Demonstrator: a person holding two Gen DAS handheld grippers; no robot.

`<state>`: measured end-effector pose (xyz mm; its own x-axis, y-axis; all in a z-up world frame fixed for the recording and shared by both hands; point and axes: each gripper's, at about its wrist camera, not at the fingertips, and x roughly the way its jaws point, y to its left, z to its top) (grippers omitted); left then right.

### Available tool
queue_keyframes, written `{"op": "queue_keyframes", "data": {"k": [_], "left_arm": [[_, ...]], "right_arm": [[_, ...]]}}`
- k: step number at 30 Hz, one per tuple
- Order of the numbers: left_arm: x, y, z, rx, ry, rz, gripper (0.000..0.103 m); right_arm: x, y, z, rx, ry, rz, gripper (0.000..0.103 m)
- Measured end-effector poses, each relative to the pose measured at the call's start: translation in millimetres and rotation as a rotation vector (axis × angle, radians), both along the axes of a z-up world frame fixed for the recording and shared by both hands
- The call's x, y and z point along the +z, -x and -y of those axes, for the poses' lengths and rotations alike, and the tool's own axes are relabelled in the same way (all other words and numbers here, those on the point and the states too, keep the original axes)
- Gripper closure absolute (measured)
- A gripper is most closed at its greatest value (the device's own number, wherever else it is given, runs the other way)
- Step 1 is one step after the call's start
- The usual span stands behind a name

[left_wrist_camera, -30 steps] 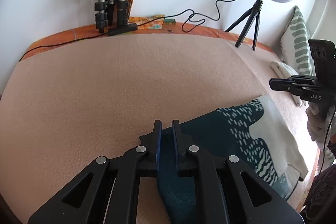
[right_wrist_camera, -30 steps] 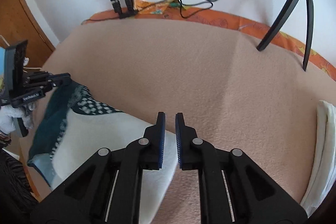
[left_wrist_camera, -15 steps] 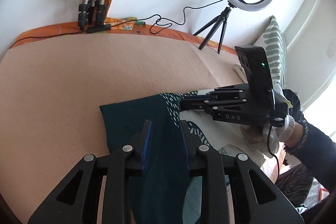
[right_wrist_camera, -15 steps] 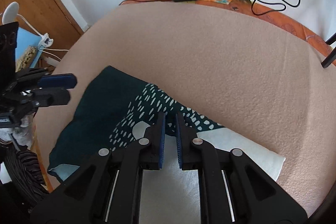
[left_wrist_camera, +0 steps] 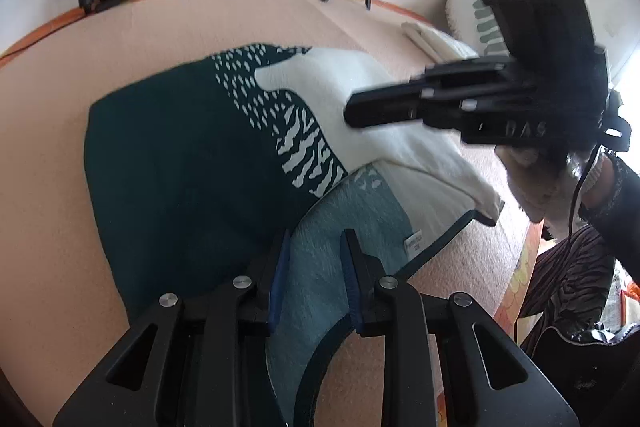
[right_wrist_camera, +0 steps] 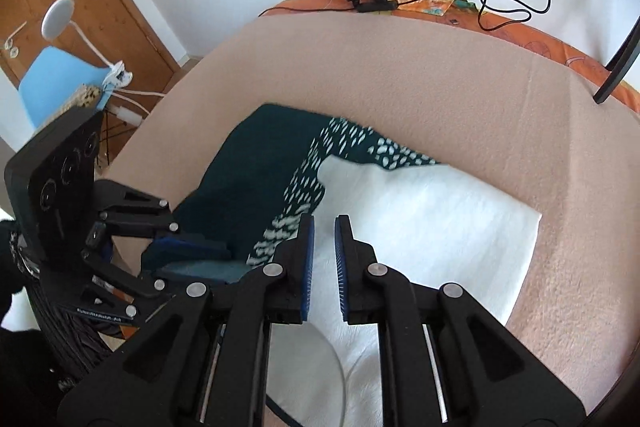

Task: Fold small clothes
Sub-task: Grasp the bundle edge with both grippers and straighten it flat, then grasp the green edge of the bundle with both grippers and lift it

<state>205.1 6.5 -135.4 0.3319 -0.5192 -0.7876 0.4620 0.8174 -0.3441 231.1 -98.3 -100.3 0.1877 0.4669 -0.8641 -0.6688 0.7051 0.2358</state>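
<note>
Peach blanket-covered bed (left_wrist_camera: 48,155) carries the garment (left_wrist_camera: 168,155), teal, white and patterned, spread flat ahead of both sets of jaws. Left gripper (left_wrist_camera: 314,247) is held low, jaws spread and empty, over the pale blue inner fabric. Right gripper (right_wrist_camera: 324,227) is angled down over the white panel, jaws slightly apart, gripping nothing.

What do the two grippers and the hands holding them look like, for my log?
Both the left gripper and right gripper are matte black, with triangular cut-outs, silver rivets and blue ribbed pads on the fingers. The right one bears pale lettering, partly blurred, a green light and a thin black cable. The right hand wears a white glove below a dark sleeve.
</note>
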Motion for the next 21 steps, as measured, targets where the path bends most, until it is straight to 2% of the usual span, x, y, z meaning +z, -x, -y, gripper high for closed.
{"op": "queue_keyframes", "data": {"k": [4, 9, 12, 13, 15, 16, 17, 19, 21], "left_arm": [[-1.5, 6.3, -6.2, 0.000, 0.009, -0.019, 0.079], [3.9, 10.0, -16.0, 0.013, -0.001, -0.044, 0.079], [14.8, 4.1, -36.9, 0.067, 0.047, -0.031, 0.079], [20.0, -0.6, -46.3, 0.091, 0.074, -0.030, 0.075], [26.4, -5.4, -61.6, 0.133, 0.108, -0.011, 0.070], [30.6, -11.0, -71.2, 0.161, 0.137, -0.008, 0.070], [33.0, -14.5, -79.0, 0.184, 0.157, -0.011, 0.069], [35.5, -28.2, -94.7, 0.241, 0.218, -0.035, 0.061], [34.1, -37.4, -110.2, 0.281, 0.304, -0.075, 0.059]], "right_arm": [[-22.9, 21.2, 6.9, 0.007, 0.080, -0.024, 0.093], [-12.6, 38.7, 27.7, -0.015, 0.044, -0.074, 0.093], [9.5, 56.1, 44.7, -0.041, -0.006, -0.069, 0.090], [15.6, 58.8, 50.2, -0.060, -0.020, -0.061, 0.087], [28.9, 63.9, 68.9, -0.132, -0.063, -0.050, 0.055], [32.6, 64.1, 79.6, -0.171, -0.091, -0.056, 0.049], [33.7, 62.8, 90.8, -0.219, -0.117, -0.075, 0.046], [28.0, 58.1, 112.8, -0.310, -0.173, -0.151, 0.046], [16.5, 55.2, 130.9, -0.381, -0.224, -0.230, 0.046]]}}
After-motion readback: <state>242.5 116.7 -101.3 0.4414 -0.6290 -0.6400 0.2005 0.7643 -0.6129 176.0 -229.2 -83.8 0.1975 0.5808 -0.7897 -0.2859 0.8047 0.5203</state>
